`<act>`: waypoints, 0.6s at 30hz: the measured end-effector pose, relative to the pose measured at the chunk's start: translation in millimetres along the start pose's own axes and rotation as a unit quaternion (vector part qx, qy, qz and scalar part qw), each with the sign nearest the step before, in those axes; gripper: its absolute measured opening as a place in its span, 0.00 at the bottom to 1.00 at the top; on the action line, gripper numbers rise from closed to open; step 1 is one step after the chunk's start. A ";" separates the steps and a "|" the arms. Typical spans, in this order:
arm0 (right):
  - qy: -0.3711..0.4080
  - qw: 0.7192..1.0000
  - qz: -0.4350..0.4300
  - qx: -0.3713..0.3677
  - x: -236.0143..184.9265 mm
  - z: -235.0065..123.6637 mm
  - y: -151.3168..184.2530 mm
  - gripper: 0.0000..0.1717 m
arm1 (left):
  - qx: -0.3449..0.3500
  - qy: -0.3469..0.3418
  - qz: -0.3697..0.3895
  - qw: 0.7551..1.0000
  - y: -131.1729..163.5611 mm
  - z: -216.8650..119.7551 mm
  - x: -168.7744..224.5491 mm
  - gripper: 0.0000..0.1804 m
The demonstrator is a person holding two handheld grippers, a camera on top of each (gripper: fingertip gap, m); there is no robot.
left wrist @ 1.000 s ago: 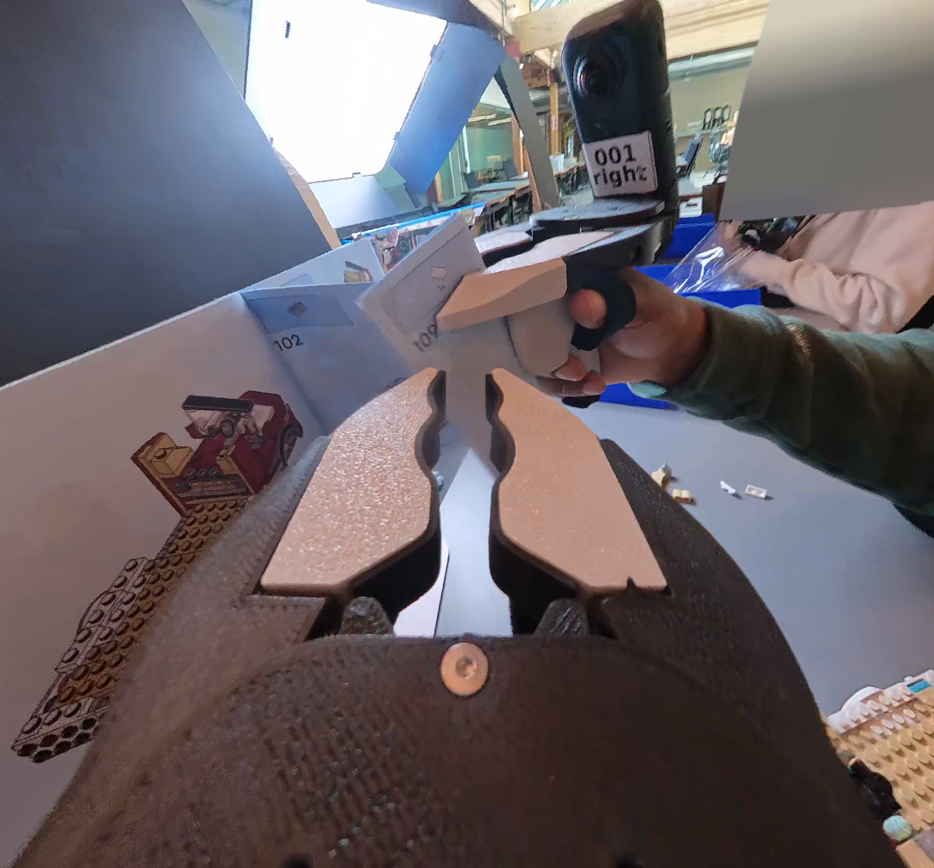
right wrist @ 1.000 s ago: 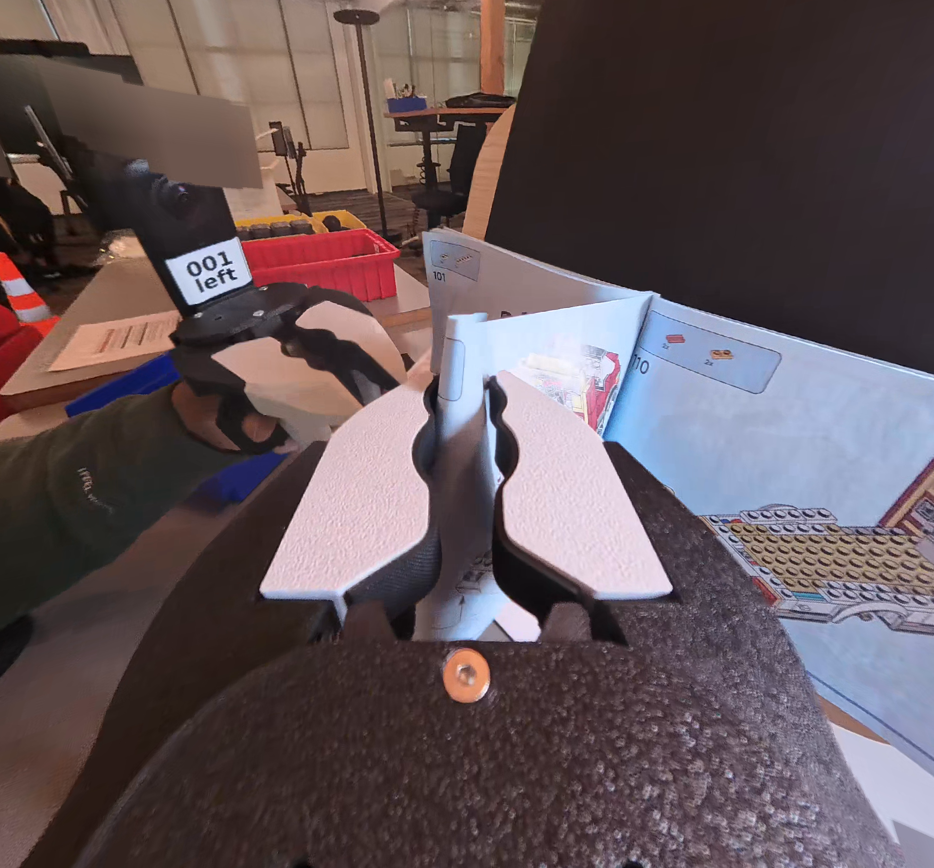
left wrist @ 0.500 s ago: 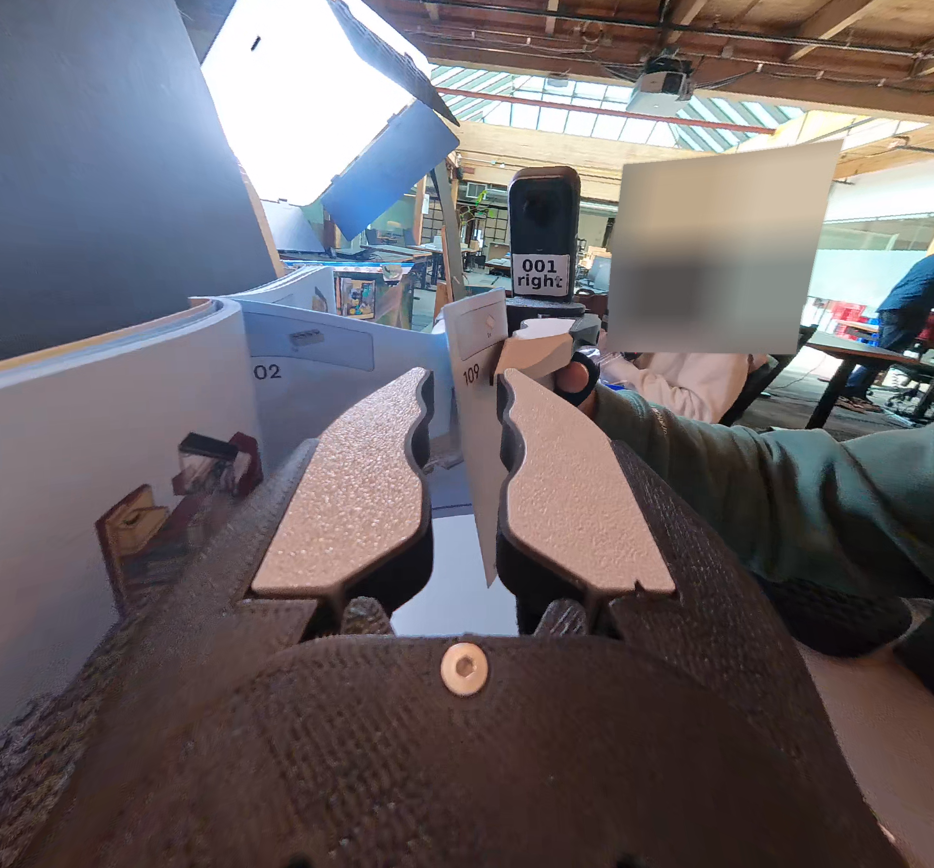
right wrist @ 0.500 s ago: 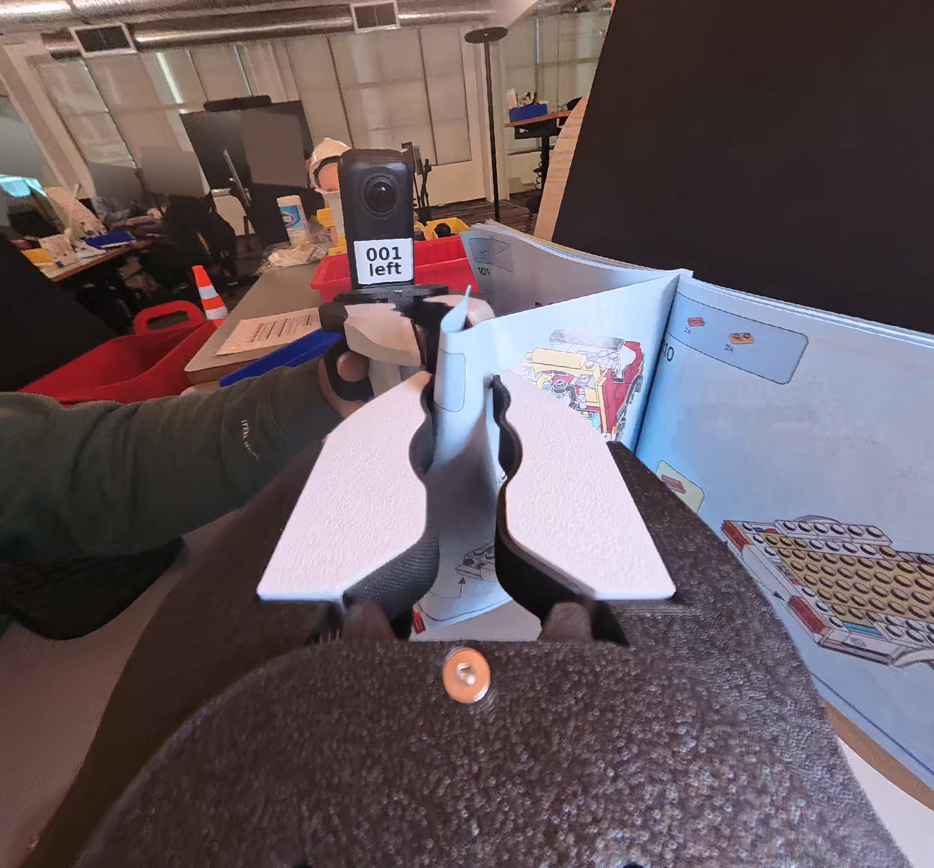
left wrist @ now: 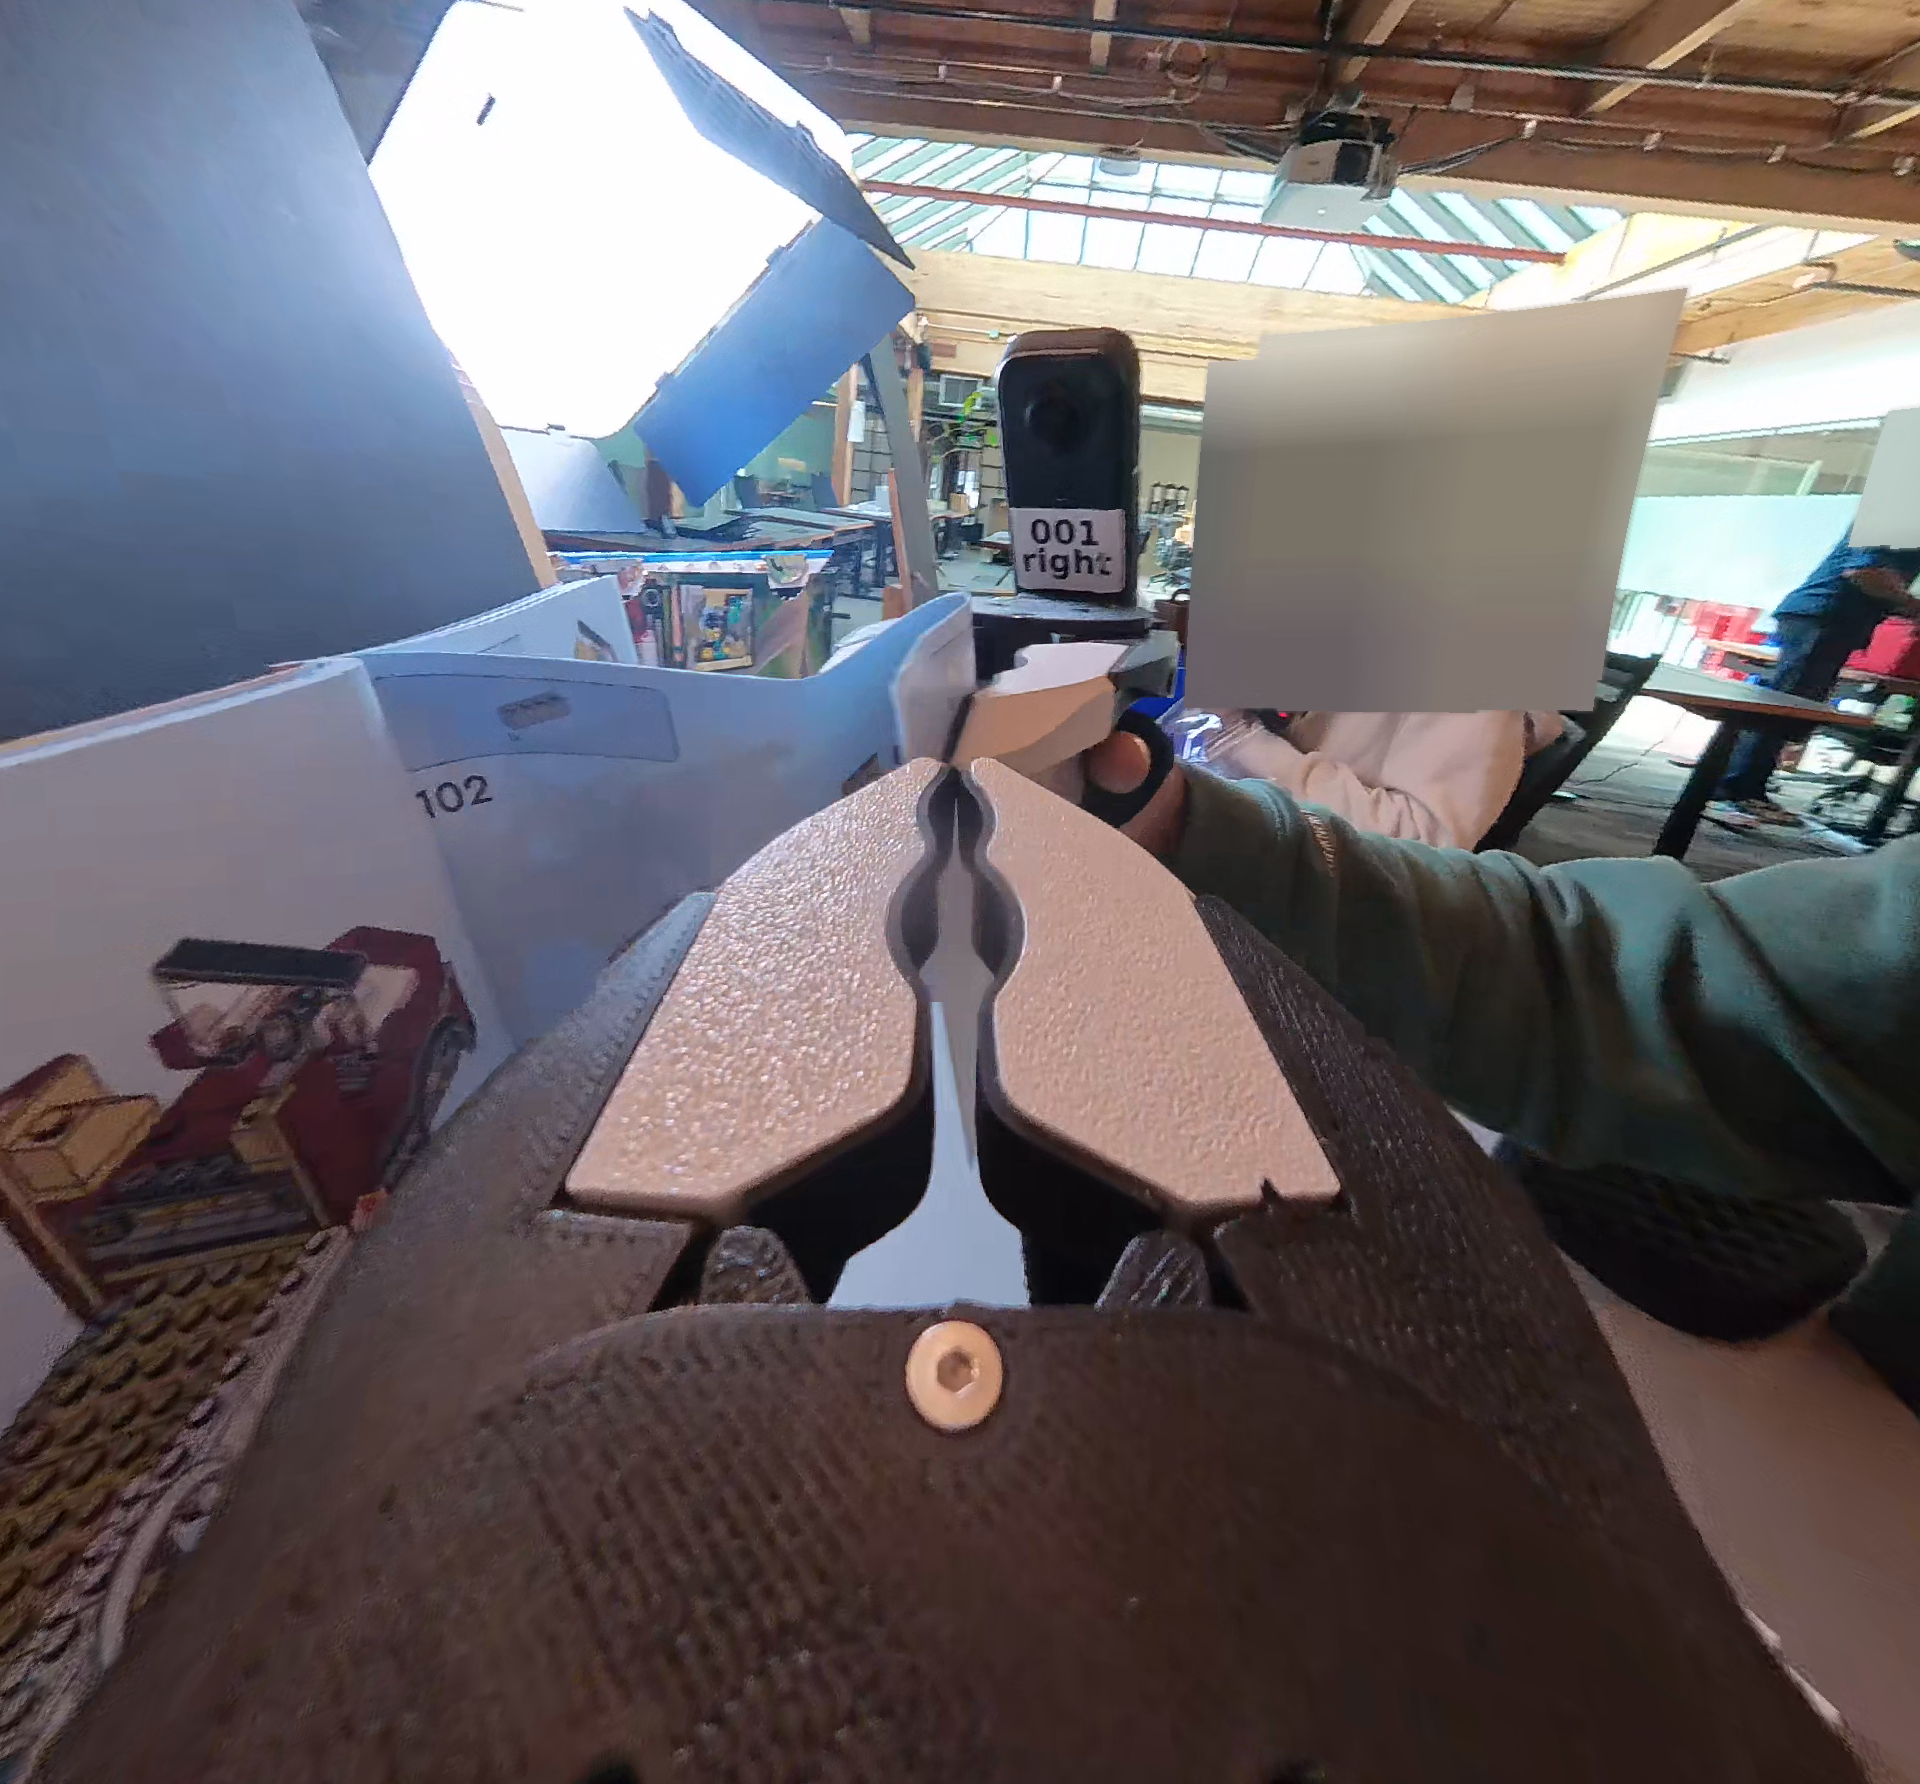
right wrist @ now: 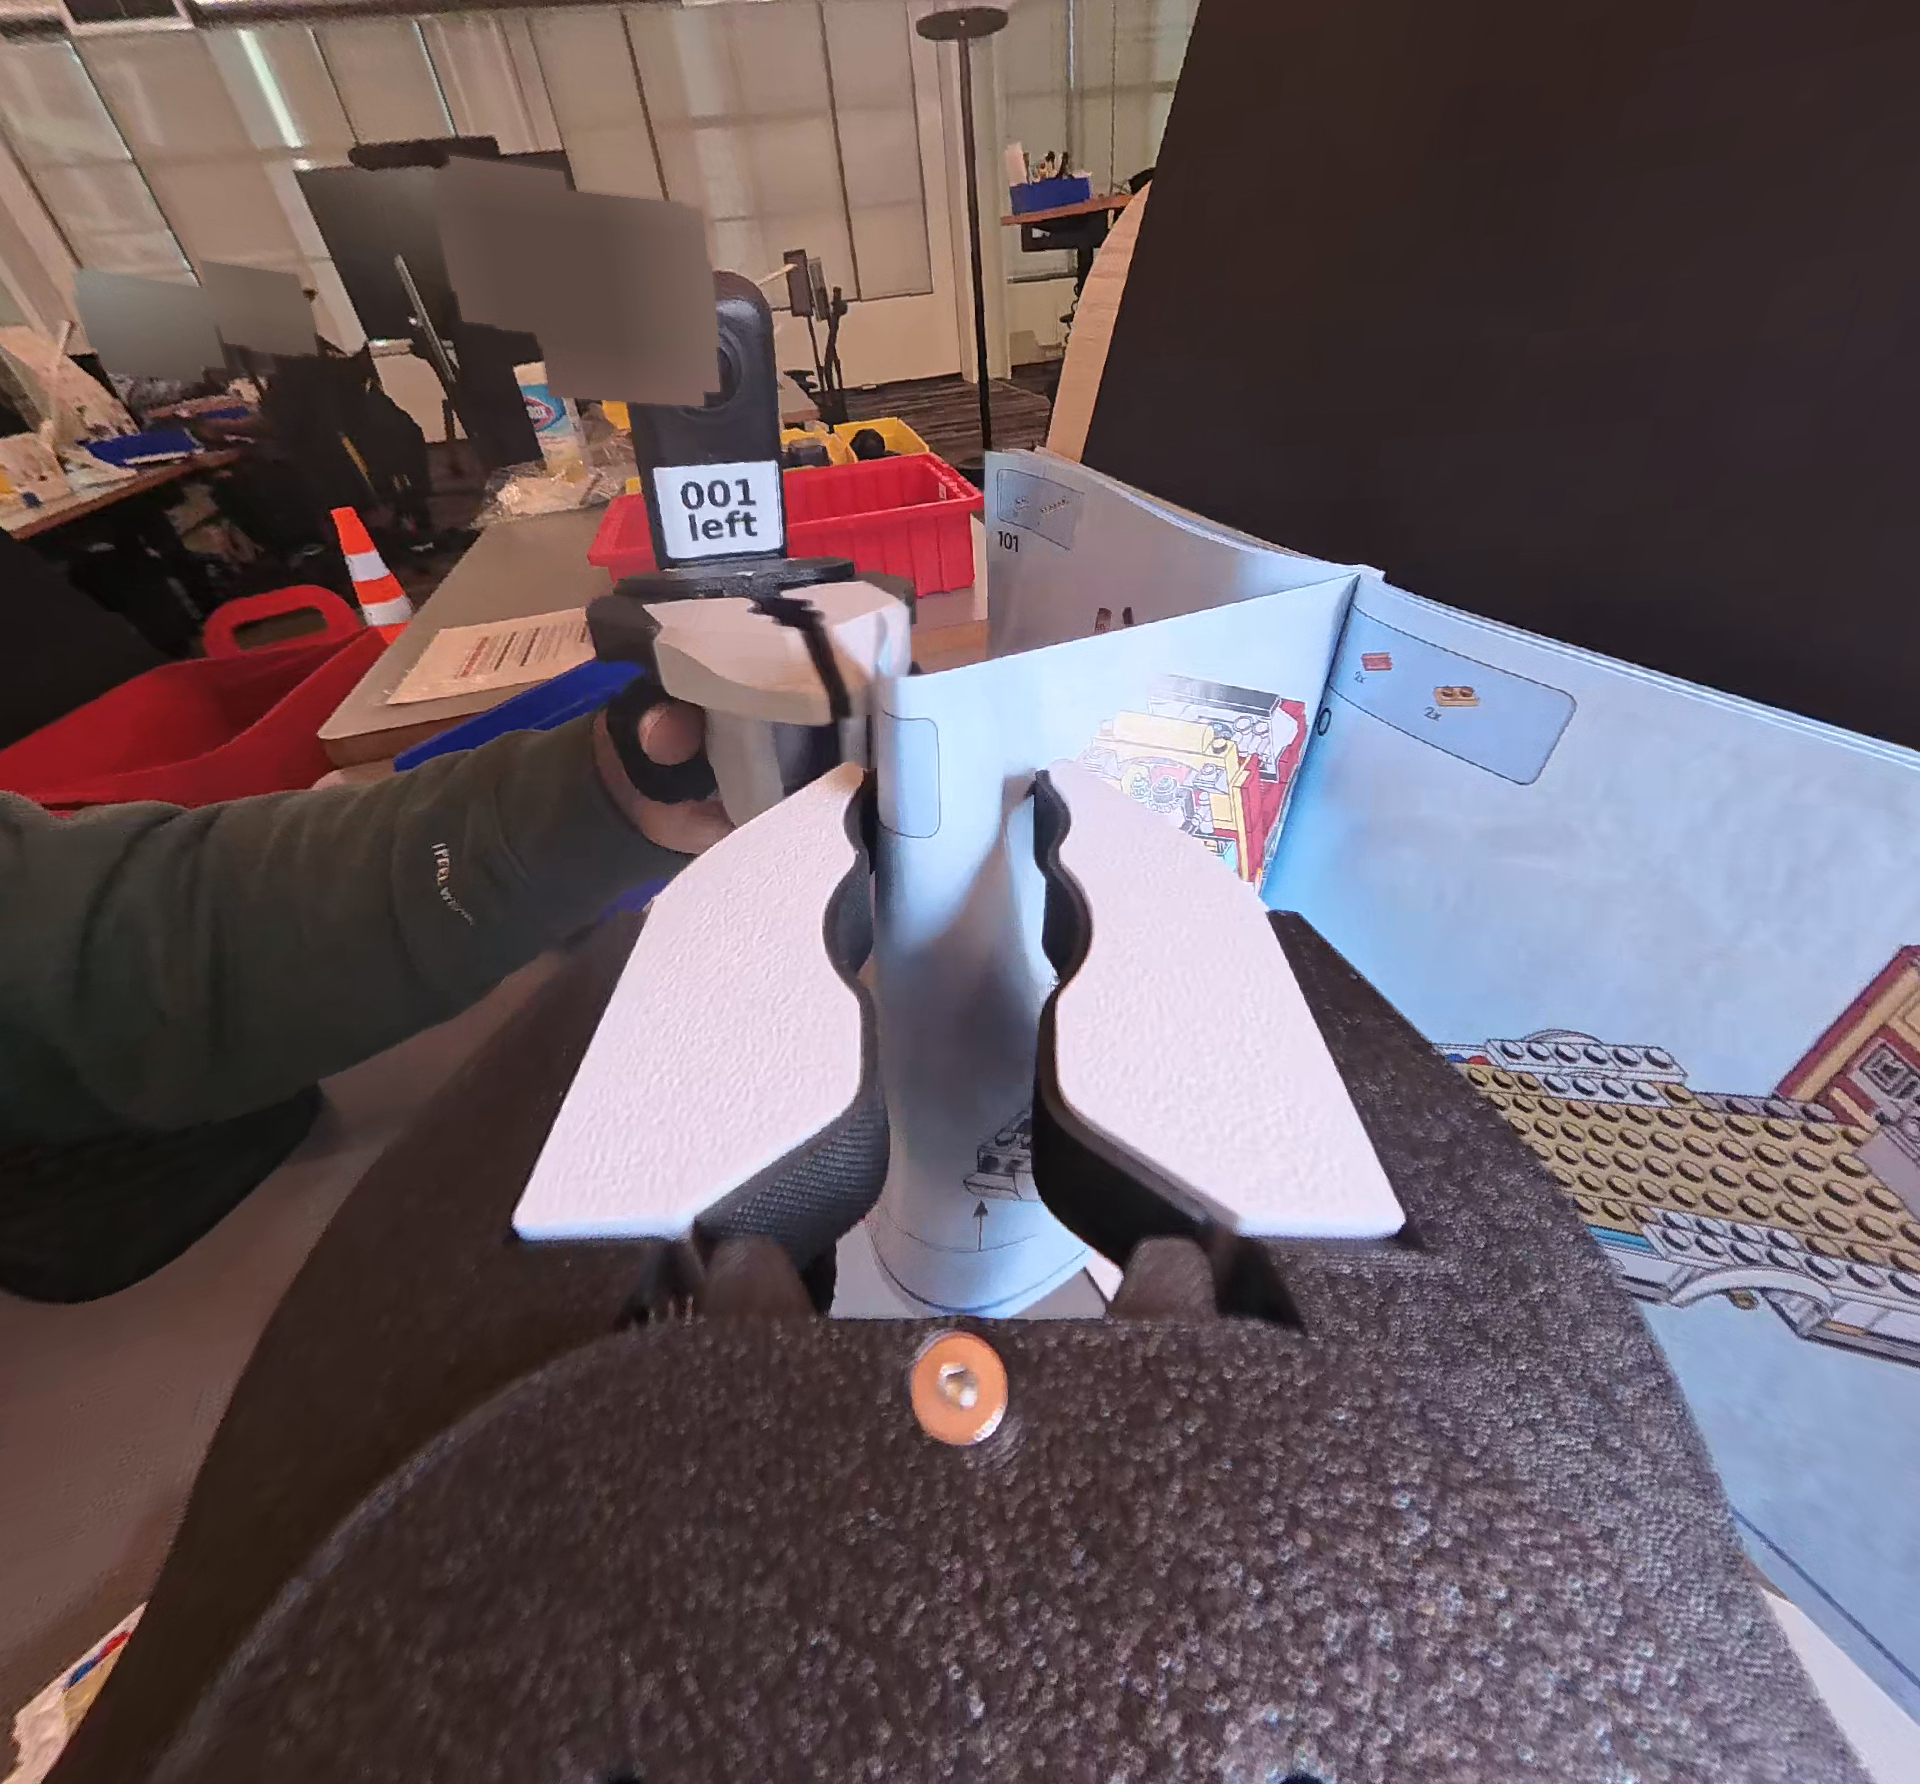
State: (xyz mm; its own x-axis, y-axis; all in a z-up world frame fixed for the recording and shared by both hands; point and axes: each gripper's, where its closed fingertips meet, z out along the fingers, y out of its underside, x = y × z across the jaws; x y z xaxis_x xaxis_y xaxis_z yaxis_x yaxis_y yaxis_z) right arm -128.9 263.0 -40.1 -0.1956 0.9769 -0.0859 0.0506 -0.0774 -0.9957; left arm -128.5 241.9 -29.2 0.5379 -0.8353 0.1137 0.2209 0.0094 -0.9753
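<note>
Standing up from the open brick-building instruction booklet point(right wrist: 1558, 851), a single pale blue page point(right wrist: 935, 903) is rising on edge between the two grippers, while the rest of the booklet is lying open to the right in the right wrist view and to the left in the left wrist view, its printed pages showing brick models in red, yellow and tan. In the left wrist view the left gripper point(left wrist: 956, 784) is pinching this page: its two grey fingers point(left wrist: 790, 986) are pressed together at the tips, with the thin edge of the sheet point(left wrist: 951, 1028) running down the narrow slot between them. From the right wrist view the same gripper point(right wrist: 842, 685) is showing farther off, clamped on the page's upper left edge and held by a hand point(right wrist: 665, 778) in a dark green sleeve point(right wrist: 260, 924). The right gripper point(right wrist: 951, 778) is standing spread, its white fingers point(right wrist: 727, 1007) apart with the curling page passing between them; the sheet is lying close against the left finger's inner face, and a clear gap is showing beside the right finger. Behind the booklet a dark backdrop board point(right wrist: 1507, 228) is rising, and beyond it red bins point(right wrist: 883, 519) are sitting on a table.
</note>
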 end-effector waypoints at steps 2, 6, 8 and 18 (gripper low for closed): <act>-0.003 1.000 0.000 -0.001 -0.3 0.3 0.3 0.17 | 0.003 -0.021 0.005 1.000 -1.4 -0.6 -7.5 0.06; -0.008 1.000 0.005 -0.001 0.2 -0.6 0.2 0.17 | -0.001 -0.034 0.001 0.999 2.6 -2.1 -17.9 0.12; -0.012 1.000 0.007 -0.003 0.2 -0.7 0.5 0.16 | -0.005 -0.032 0.003 0.999 5.5 0.2 -18.7 0.11; -0.007 1.000 0.014 -0.007 8.7 -5.2 1.4 0.16 | 0.001 0.017 -0.008 1.000 -0.3 -0.1 -2.5 0.00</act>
State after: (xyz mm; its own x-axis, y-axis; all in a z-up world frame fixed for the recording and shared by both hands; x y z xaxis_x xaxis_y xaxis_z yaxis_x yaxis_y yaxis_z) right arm -125.5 272.4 -42.0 -0.2082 0.9713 -0.1147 0.0698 -0.1022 -0.9923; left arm -130.1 244.0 -29.2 0.5060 -0.8539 0.1218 0.2303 -0.0023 -0.9731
